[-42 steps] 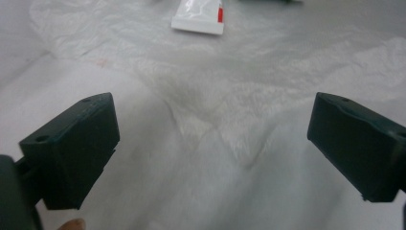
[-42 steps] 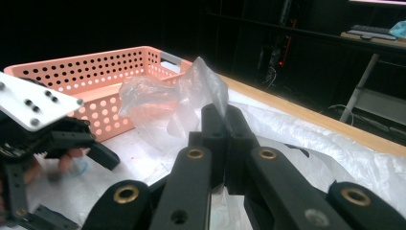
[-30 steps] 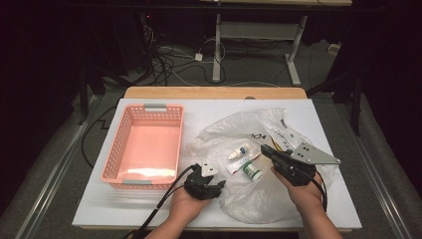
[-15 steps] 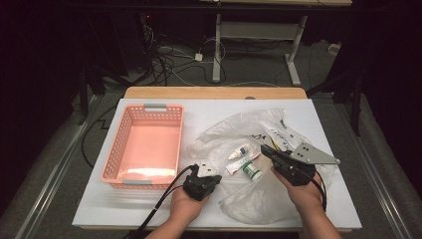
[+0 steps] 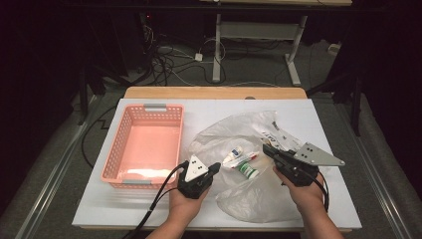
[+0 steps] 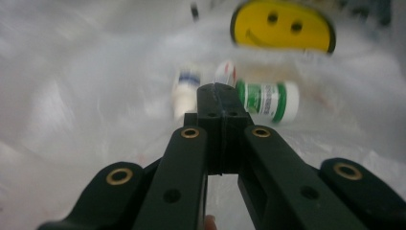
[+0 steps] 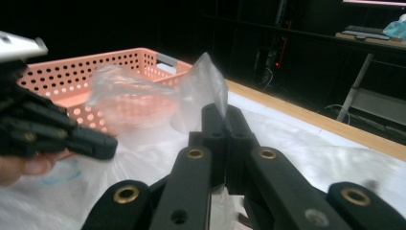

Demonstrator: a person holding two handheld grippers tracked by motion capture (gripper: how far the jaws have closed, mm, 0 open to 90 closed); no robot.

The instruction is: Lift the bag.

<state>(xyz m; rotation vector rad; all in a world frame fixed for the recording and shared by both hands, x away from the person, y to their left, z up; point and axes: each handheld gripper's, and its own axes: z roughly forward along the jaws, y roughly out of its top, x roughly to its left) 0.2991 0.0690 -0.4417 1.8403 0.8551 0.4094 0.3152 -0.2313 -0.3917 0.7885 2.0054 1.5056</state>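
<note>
One table [image 5: 149,219] here, white-topped, and everything gets placed from the one clear plastic bag [image 5: 239,199] spread across its middle. One pink basket [image 5: 144,147] sits just left of the bag, empty. Inside the bag, three small items lie together: one green-and-white bottle [image 6: 268,99], one white bottle [image 6: 184,93] beside it, and one tube [image 5: 234,153] with a red end. Beyond them, on the bag's far layer, one yellow smiley face [image 6: 282,26].

Two grippers now! The left gripper [image 5: 215,168] is at the bag's near-left edge; its jaws have just been closing and now meet tip to tip, whether on film I cannot tell. The right gripper [image 5: 266,149] is at the bag's right side, jaws clamped together, pinching a peak of bag film that stands up above the tips.
</note>
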